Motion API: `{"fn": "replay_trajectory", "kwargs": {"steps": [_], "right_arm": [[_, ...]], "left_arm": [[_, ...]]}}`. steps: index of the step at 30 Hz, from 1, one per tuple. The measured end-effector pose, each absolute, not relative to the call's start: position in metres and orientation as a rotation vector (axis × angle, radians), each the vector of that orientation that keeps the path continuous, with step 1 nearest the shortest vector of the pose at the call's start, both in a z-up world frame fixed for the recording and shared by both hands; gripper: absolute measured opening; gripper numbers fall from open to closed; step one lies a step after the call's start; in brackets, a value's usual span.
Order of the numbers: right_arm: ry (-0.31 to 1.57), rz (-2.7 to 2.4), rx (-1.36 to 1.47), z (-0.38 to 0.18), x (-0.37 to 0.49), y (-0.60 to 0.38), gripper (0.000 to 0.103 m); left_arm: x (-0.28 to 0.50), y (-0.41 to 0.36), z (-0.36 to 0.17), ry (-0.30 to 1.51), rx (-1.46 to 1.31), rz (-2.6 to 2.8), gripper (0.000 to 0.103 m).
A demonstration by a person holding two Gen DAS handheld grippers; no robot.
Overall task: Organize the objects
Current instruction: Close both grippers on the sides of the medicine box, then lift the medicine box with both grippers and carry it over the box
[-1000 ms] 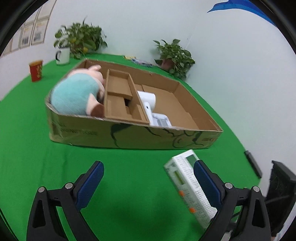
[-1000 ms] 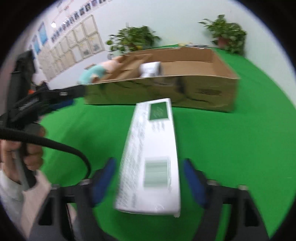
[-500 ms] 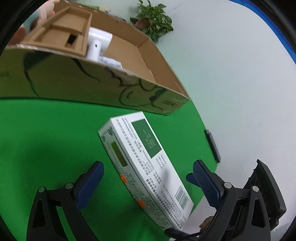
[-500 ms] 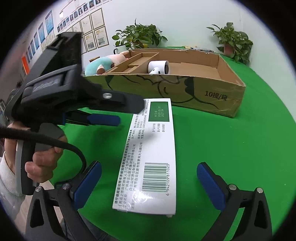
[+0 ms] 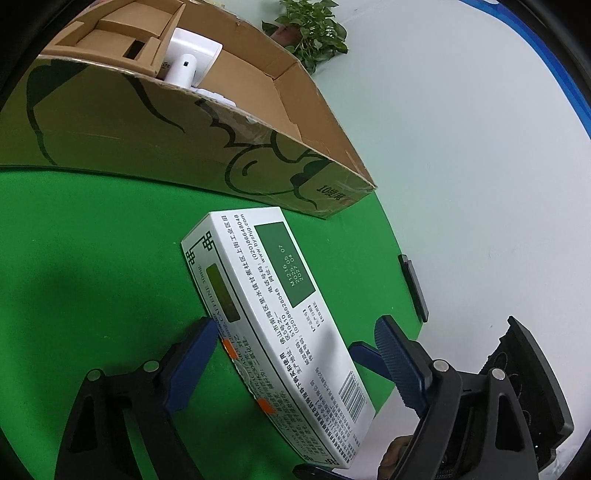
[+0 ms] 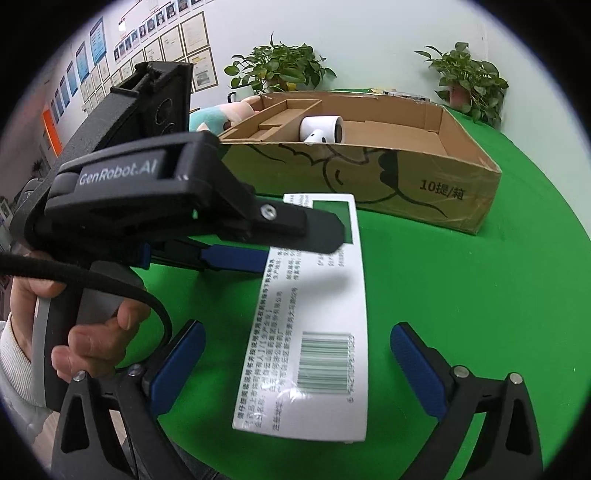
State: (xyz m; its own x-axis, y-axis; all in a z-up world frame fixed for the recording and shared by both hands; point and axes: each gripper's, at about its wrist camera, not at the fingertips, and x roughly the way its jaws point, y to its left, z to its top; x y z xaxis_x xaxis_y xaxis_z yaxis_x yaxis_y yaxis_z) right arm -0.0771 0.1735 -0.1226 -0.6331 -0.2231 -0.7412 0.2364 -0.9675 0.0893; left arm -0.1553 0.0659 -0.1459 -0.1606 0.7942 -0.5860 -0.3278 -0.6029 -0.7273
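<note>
A long white medicine box (image 5: 280, 325) with a green label and a barcode lies on the green table, in front of a shallow cardboard box (image 5: 177, 122). My left gripper (image 5: 295, 354) is open, its blue pads on either side of the white box, apart from it. My right gripper (image 6: 299, 365) is open around the barcode end of the same white box (image 6: 314, 332). The left gripper's body (image 6: 184, 206) reaches over the box in the right wrist view. The cardboard box (image 6: 406, 173) holds a white device (image 6: 321, 129) and a plush toy (image 6: 218, 114).
A potted plant (image 5: 310, 33) stands behind the cardboard box by the wall. A flat black object (image 5: 413, 284) lies at the table's right edge. Two plants (image 6: 280, 70) stand at the back in the right wrist view. A cardboard insert (image 6: 273, 118) sits inside the box.
The left gripper swung right and down from the cardboard box until its fingers straddled the white box. The right gripper opened wide and let go of the white box.
</note>
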Motion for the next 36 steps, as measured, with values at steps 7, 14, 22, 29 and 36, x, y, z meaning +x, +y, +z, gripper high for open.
{"fn": "replay_trajectory", "kwargs": {"steps": [7, 14, 22, 29, 36], "right_arm": [[0.008, -2.618, 1.258, -0.131, -0.082, 0.166, 0.076], [-0.059, -2.636, 1.271, -0.131, -0.079, 0.169, 0.074], [-0.318, -2.541, 1.271, -0.131, -0.077, 0.185, 0.073], [-0.247, -2.573, 1.255, -0.128, -0.072, 0.177, 0.072], [-0.223, -2.604, 1.221, -0.123, -0.073, 0.178, 0.068]], "left_arm": [[-0.159, 0.067, -0.152, -0.584, -1.340, 1.851, 0.075], [-0.158, 0.068, -0.154, -0.584, -1.349, 1.862, 0.068], [-0.156, 0.069, -0.159, -0.567, -1.382, 1.874, 0.047], [-0.158, 0.063, -0.155, -0.561, -1.355, 1.881, 0.045], [-0.156, 0.060, -0.138, -0.525, -1.280, 1.912, 0.039]]}}
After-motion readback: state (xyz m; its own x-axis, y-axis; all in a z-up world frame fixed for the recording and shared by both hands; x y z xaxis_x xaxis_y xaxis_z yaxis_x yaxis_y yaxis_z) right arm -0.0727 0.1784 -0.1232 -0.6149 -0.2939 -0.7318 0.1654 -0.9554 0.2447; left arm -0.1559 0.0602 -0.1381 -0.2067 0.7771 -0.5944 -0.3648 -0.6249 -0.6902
